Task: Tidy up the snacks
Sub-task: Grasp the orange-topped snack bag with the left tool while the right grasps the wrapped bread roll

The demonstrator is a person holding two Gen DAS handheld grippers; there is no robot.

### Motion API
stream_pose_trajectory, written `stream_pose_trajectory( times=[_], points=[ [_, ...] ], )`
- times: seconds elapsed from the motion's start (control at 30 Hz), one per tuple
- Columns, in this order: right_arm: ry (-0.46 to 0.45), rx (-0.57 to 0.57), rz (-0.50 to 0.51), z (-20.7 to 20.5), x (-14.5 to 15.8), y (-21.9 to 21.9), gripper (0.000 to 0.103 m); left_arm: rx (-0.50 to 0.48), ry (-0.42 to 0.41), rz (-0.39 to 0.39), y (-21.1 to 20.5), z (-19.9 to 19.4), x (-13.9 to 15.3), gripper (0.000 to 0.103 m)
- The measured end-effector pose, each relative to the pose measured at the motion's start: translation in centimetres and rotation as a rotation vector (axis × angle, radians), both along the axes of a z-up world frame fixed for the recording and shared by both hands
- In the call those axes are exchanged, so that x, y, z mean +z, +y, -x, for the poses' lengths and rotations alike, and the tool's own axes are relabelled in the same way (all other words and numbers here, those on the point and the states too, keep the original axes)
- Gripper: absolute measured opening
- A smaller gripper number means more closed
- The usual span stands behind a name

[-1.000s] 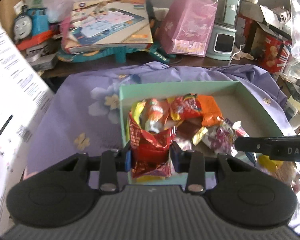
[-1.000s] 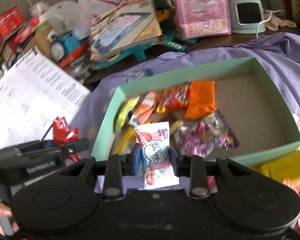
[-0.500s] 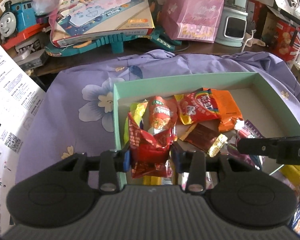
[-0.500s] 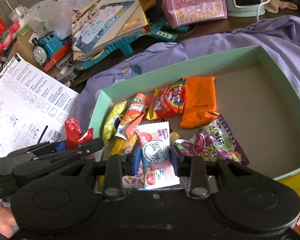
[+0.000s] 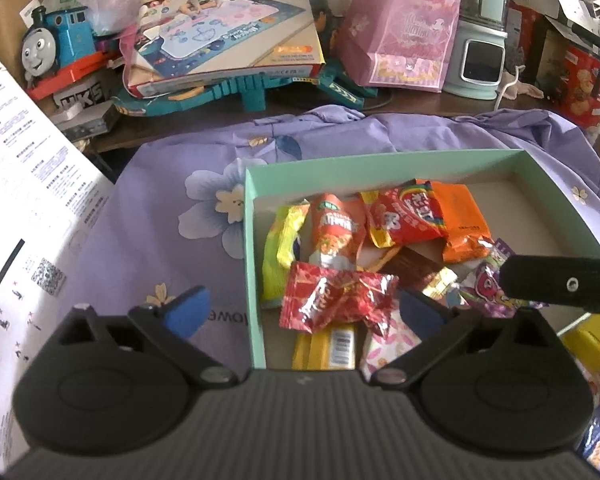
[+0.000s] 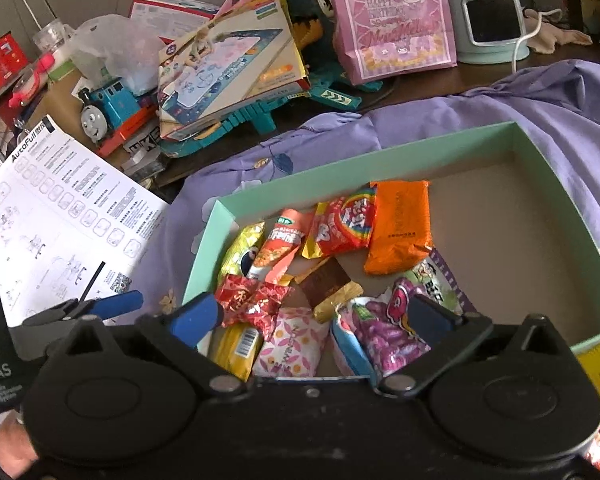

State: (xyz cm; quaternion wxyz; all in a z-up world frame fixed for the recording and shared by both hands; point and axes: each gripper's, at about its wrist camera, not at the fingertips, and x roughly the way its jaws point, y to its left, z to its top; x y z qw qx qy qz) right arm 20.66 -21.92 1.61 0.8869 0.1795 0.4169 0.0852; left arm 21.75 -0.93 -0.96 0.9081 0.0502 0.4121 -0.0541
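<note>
A mint green box (image 5: 340, 170) on a purple flowered cloth (image 5: 140, 240) holds several snack packets. A red packet (image 5: 332, 304) lies loose in the box's near left part, between the spread pads of my left gripper (image 5: 304, 312), which is open. It also shows in the right wrist view (image 6: 256, 300). My right gripper (image 6: 314, 318) is open over the box's near edge (image 6: 592, 340). A pink-and-white packet (image 6: 292, 346) lies in the box below it, beside a purple packet (image 6: 388, 328). An orange packet (image 6: 400, 224) lies further back.
A white instruction sheet (image 5: 24, 216) lies at the left. Toys, a flat game box (image 5: 228, 44), a pink gift bag (image 5: 404, 28) and a mint appliance (image 5: 482, 56) crowd the back. Yellow packets (image 6: 598, 368) lie outside the box at the right.
Both grippers have opened. The red packet has left the left gripper and the pink-and-white packet the right one; both now lie in the box.
</note>
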Motion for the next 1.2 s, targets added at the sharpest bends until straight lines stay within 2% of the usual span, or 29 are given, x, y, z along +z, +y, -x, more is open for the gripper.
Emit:
stream_pose_trajectory(
  times=[0.47,0.87,0.97,1.1,1.2],
  points=[
    [-0.028,-0.036,0.02,5.0,1.5,-2.3,0.103,-0.028,0.011,0.026,-1.1,4.3,1.5,0.103],
    [-0.077,-0.187,0.121,11.1,1.8,-9.1,0.103,-0.155,0.046,0.037,-6.0,8.3,1.1,0.103],
    [-0.059,-0.246,0.147,12.5,1.3,-11.5,0.103,-0.2,0.054,0.022,-7.9,9.1,0.6,0.103],
    [-0.002,-0.312,0.079,14.1,-0.1,-14.9,0.103,-0.262,0.081,0.008,-10.8,10.0,-0.5,0.103],
    [0.031,-0.355,0.071,15.1,-1.2,-17.0,0.103,-0.307,0.109,0.011,-13.0,10.6,-1.2,0.103]
  ],
)
